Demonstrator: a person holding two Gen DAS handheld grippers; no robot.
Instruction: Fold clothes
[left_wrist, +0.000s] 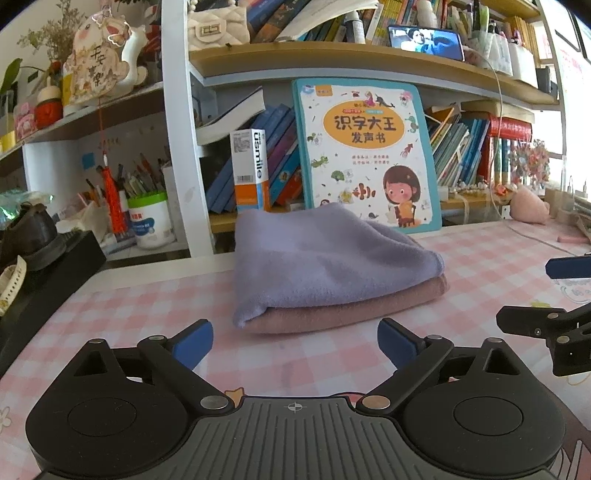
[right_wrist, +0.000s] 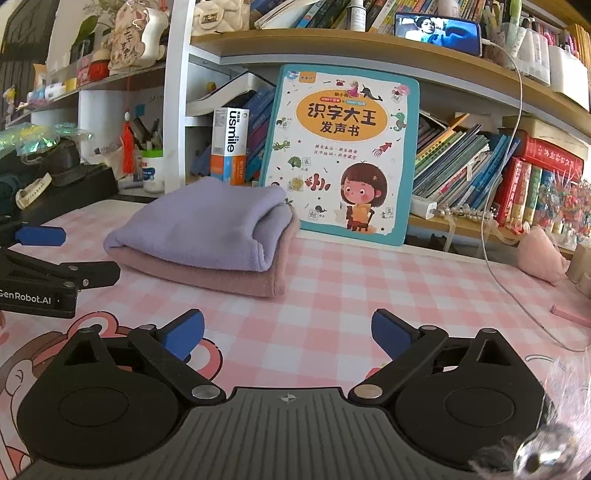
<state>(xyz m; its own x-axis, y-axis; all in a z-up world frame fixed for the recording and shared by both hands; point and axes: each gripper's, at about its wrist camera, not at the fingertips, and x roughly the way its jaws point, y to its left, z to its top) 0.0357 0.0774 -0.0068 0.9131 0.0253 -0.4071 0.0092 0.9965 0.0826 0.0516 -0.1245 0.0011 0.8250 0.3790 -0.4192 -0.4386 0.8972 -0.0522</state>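
Pink checked cloth (left_wrist: 480, 258) lies bare between your wide-open, empty claws, left (left_wrist: 295, 345) and right (right_wrist: 288, 334). Ahead of both, the folded lilac towel (left_wrist: 325, 258) sits on the pink towel (left_wrist: 351, 310). Behind it, a book (left_wrist: 365, 147) and shelf (left_wrist: 369, 70) block further reach.
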